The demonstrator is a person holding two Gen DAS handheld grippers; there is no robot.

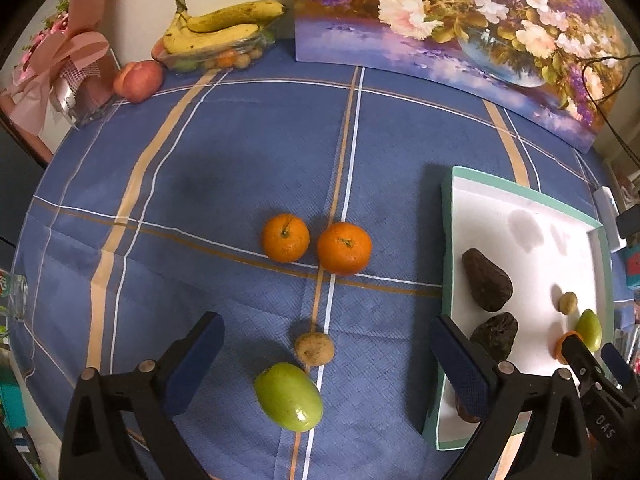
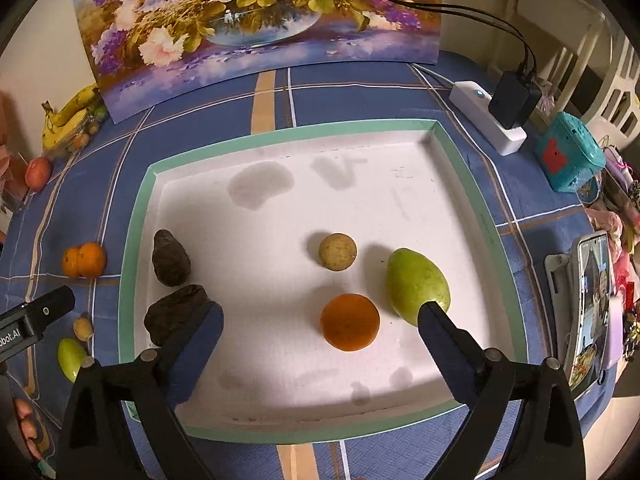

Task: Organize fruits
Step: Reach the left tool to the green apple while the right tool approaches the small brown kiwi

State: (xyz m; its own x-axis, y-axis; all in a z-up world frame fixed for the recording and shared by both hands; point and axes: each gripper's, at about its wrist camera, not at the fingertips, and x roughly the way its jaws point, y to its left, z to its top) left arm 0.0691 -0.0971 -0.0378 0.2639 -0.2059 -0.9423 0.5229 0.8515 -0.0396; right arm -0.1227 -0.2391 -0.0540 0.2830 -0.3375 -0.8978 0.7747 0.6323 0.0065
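My left gripper point(image 1: 326, 338) stands open over the blue cloth. A small brown fruit point(image 1: 315, 348) and a green fruit point(image 1: 289, 396) lie between its fingers, untouched. Two oranges point(image 1: 285, 237) point(image 1: 344, 248) sit side by side further out. My right gripper point(image 2: 320, 324) is open above the white tray point(image 2: 280, 404) with the green rim. An orange point(image 2: 349, 322) rests on the tray floor between its fingers, free of the pads. Beside it lie a green fruit point(image 2: 416, 286), a round tan fruit point(image 2: 337, 251) and two dark avocados point(image 2: 171, 257) point(image 2: 176, 312).
A flower painting point(image 1: 460, 36) leans at the back. Bananas point(image 1: 224, 26) over a clear fruit box and a peach point(image 1: 138, 81) sit at the far left by a pink bouquet point(image 1: 60, 64). Right of the tray are a power strip point(image 2: 486, 118), a teal box point(image 2: 570, 156) and a phone point(image 2: 592, 304).
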